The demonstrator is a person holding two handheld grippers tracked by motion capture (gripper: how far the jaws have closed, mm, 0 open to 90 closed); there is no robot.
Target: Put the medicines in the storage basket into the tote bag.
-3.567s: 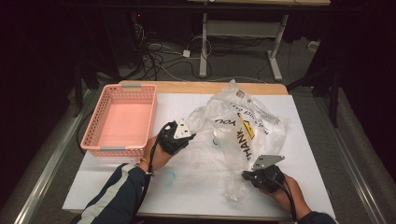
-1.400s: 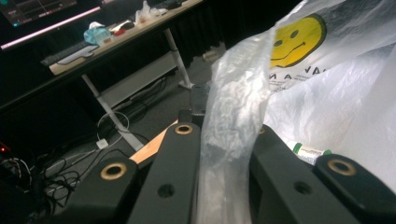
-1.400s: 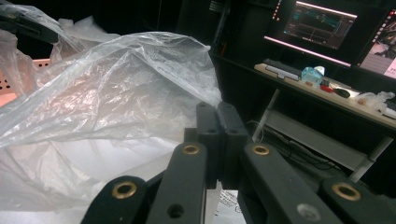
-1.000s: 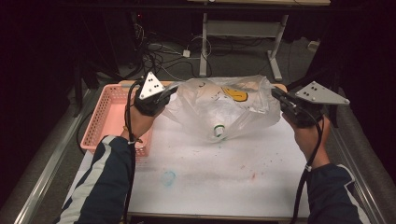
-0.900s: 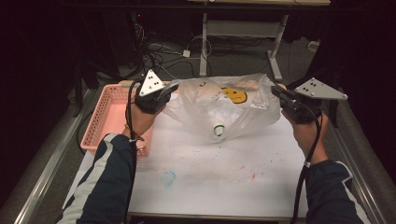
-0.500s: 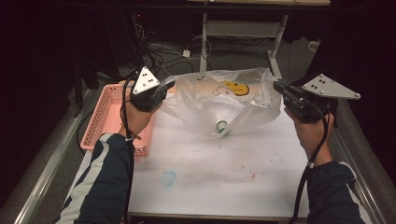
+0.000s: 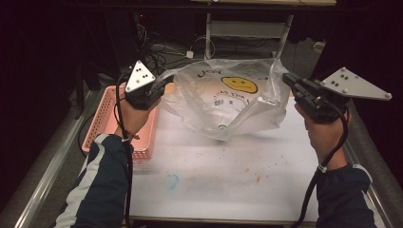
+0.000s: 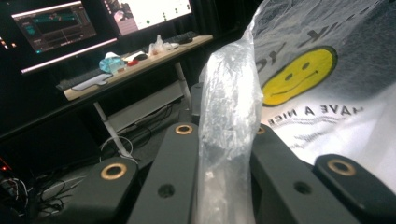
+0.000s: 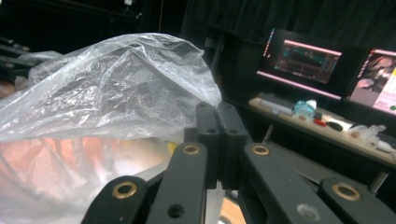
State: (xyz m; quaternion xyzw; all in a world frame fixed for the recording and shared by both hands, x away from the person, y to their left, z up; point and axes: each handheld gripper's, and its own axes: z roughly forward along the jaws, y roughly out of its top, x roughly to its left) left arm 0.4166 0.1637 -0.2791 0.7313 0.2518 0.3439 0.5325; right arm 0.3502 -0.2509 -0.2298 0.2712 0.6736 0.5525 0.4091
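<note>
Hanging between both grippers above the tabletop (image 7: 228,166), the bag (image 7: 233,102) is pinched at each side: left gripper (image 7: 161,86) and right gripper (image 7: 286,78) both clamp its plastic.

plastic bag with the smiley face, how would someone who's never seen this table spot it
Start at the white table, with a pink slotted plastic basket at its left edge. Above the table's far half, a clear crinkled plastic bag hangs stretched between the left gripper and right gripper. Its yellow smiley face and black lettering mark it out.
</note>
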